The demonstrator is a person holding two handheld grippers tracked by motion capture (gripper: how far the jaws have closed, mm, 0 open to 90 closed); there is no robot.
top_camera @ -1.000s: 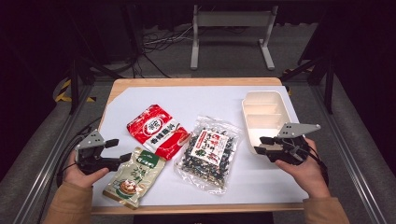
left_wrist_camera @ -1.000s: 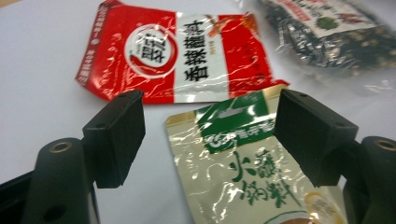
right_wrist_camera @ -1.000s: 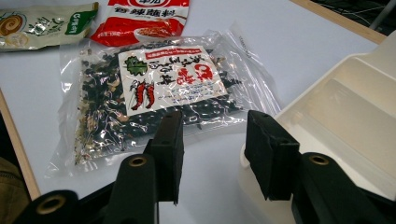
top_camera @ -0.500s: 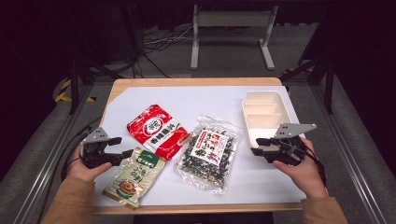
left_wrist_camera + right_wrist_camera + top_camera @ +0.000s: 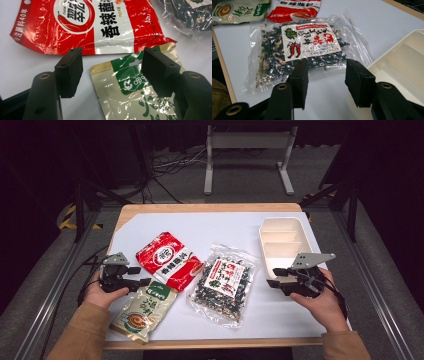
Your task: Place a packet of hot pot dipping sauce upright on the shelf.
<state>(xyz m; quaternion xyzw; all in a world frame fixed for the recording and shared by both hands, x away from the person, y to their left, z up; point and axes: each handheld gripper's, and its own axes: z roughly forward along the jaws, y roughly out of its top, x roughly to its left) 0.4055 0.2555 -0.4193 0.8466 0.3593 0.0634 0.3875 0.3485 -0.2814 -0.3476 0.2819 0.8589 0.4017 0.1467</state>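
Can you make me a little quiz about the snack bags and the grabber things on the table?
1. True or false: the left gripper is squeezing the red packet.
2. Which packet lies nearest the white box: A green, B red, C clear one with dark bits?
3. Fill in: the left gripper's jaws point at the top edge of the ____ packet.

Key:
1. False; its jaws are open and hold nothing.
2. C, the clear packet.
3. Green.

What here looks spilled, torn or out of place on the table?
Nothing stands out. The red packet, green packet and clear seaweed bag lie flat and sealed; the red packet's corner overlaps the green one. The white tray sits square.
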